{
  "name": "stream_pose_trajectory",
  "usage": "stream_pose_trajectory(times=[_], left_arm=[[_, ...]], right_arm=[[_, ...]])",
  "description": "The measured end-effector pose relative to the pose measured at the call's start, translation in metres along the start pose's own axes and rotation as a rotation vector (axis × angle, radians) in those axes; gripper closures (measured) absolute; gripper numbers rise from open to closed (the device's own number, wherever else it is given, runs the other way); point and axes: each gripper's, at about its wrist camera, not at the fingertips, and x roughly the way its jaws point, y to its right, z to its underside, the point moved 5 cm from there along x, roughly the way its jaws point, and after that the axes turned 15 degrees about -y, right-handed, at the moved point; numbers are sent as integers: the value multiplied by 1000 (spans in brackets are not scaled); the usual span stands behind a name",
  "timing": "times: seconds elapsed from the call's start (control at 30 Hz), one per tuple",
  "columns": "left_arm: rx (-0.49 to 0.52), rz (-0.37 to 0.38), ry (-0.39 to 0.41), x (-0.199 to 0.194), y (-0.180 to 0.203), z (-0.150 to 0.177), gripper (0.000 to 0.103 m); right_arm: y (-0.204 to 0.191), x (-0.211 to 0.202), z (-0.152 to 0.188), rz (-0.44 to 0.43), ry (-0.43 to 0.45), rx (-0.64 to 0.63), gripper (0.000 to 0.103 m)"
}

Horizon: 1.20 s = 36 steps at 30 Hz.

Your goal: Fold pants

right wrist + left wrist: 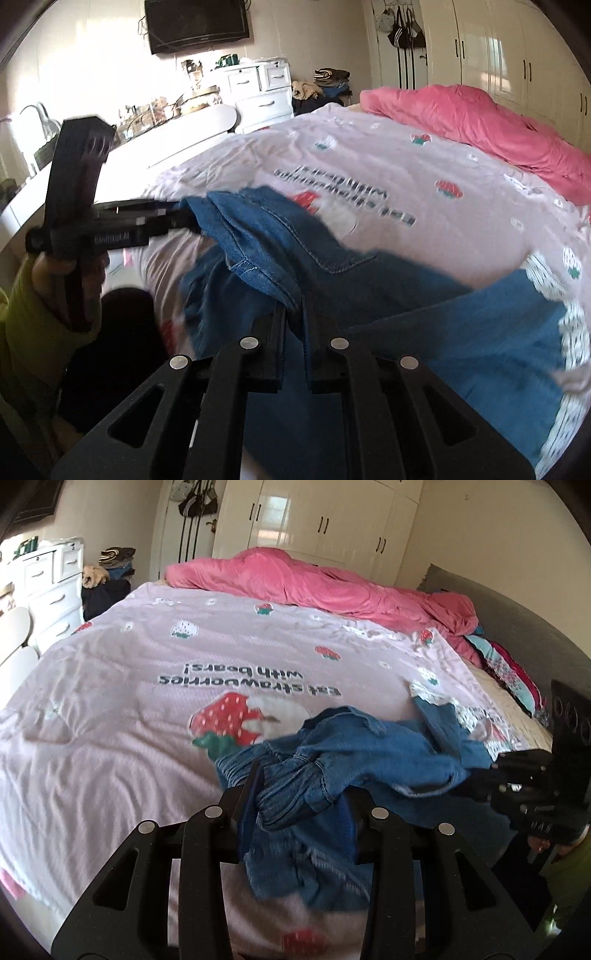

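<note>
Blue denim pants (369, 753) lie bunched at the near edge of the bed, with white lace trim at the leg ends (569, 325). My left gripper (295, 794) is shut on the gathered waistband, denim bulging between its fingers. It also shows in the right wrist view (184, 218), pinching the waist end of the pants (280, 236). My right gripper (294, 306) is shut on a fold of the denim. It shows in the left wrist view (480, 775) at the right, clamped on the cloth.
The bed has a pink strawberry-print cover (147, 672) and a rolled pink duvet (332, 587) at its far side. A white dresser (258, 88) and a white table (177, 136) stand to the left. Wardrobes (332, 524) line the back wall.
</note>
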Motion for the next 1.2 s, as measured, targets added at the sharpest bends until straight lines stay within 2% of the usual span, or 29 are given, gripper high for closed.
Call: stream_pose_trajectory(times=[0.2, 0.33, 0.57, 0.63, 0.9, 1.0, 1.07, 1.13, 1.2], left_arm=[[15, -33, -64, 3, 0, 24, 72], [-3, -52, -108, 9, -6, 36, 70], [-30, -45, -166, 18, -13, 48, 65], [-39, -49, -174, 18, -14, 50, 61], [-88, -45, -237, 12, -27, 73, 56], [-99, -77, -215, -4, -33, 73, 56], [-107, -76, -185, -15, -31, 68, 56], [-84, -48, -158, -21, -20, 58, 56], [-52, 12, -149, -16, -1, 47, 56]], right_arm=[[-26, 6, 33, -15, -15, 3, 96], [-32, 13, 38, -39, -44, 9, 96], [-41, 33, 50, -1, -111, -9, 95], [-43, 40, 54, 6, -131, -14, 94], [-39, 51, 64, -23, -154, 18, 93], [-37, 55, 66, -24, -163, 25, 92], [-37, 54, 66, -33, -161, 24, 89], [-38, 54, 67, -57, -165, 32, 85], [-37, 54, 68, -75, -168, 42, 82]])
